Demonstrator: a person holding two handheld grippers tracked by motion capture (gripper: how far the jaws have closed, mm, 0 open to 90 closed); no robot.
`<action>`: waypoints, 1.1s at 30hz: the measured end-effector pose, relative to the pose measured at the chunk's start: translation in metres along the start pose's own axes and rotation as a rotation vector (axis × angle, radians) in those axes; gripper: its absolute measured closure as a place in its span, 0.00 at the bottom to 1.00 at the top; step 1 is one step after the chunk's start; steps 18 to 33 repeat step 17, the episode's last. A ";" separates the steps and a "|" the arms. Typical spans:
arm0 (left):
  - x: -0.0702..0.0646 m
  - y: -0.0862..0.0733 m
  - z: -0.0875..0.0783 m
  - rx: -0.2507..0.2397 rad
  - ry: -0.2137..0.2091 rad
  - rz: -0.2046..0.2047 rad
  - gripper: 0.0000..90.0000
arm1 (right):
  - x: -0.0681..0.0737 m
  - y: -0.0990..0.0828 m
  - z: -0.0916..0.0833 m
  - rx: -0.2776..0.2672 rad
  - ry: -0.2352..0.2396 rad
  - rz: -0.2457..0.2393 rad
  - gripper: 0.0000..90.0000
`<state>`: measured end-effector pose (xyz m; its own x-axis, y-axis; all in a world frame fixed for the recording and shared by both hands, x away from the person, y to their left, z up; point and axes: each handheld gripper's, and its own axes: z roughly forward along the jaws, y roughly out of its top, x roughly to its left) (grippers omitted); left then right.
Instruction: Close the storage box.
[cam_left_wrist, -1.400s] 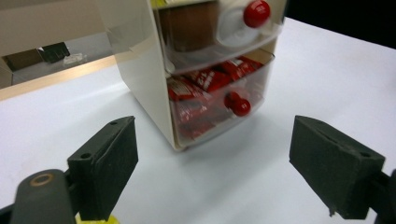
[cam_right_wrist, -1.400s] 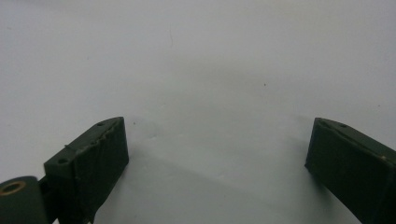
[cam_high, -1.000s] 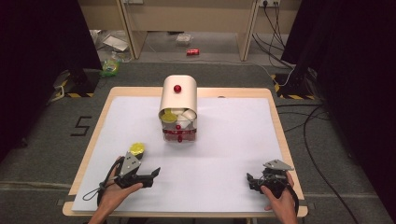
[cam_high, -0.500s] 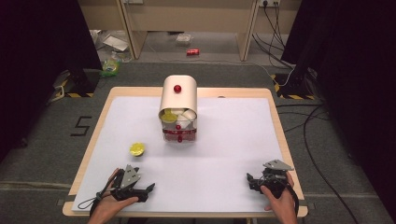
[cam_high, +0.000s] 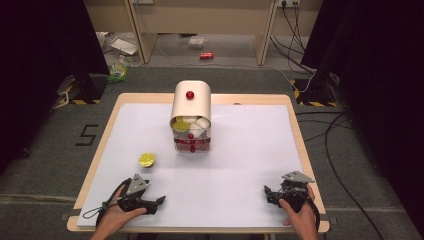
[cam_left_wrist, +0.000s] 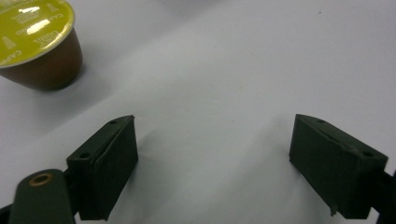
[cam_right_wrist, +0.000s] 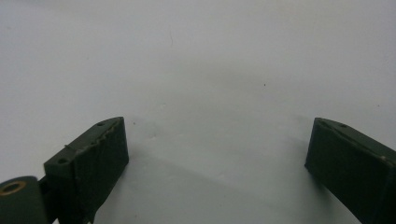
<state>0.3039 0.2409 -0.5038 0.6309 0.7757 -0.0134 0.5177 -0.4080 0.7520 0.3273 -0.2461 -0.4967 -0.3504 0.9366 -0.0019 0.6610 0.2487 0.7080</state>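
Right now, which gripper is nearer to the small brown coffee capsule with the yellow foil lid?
Left. The left gripper rests open just on the person's side of the brown coffee capsule with the yellow foil lid; the right gripper sits far across the table's near edge.

Glossy foil, matt plastic
The capsule (cam_left_wrist: 35, 44) has a shiny foil lid; the left tongs (cam_left_wrist: 215, 163) look matt black plastic; the desk (cam_high: 240, 150) sheet looks matt white.

floor mark (cam_high: 88, 134) reading "5", capsule (cam_left_wrist: 35, 44) lid lettering perhaps "CAFFÈ"
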 end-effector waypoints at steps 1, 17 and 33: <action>0.000 0.000 0.000 0.000 -0.001 -0.002 0.16 | 0.000 0.000 0.000 0.000 0.000 0.000 0.07; 0.001 0.000 0.000 0.002 -0.009 -0.011 0.16 | 0.000 0.000 0.000 -0.001 0.000 0.001 0.07; 0.001 0.000 0.000 0.002 -0.009 -0.011 0.16 | 0.000 0.000 0.000 -0.001 0.000 0.001 0.07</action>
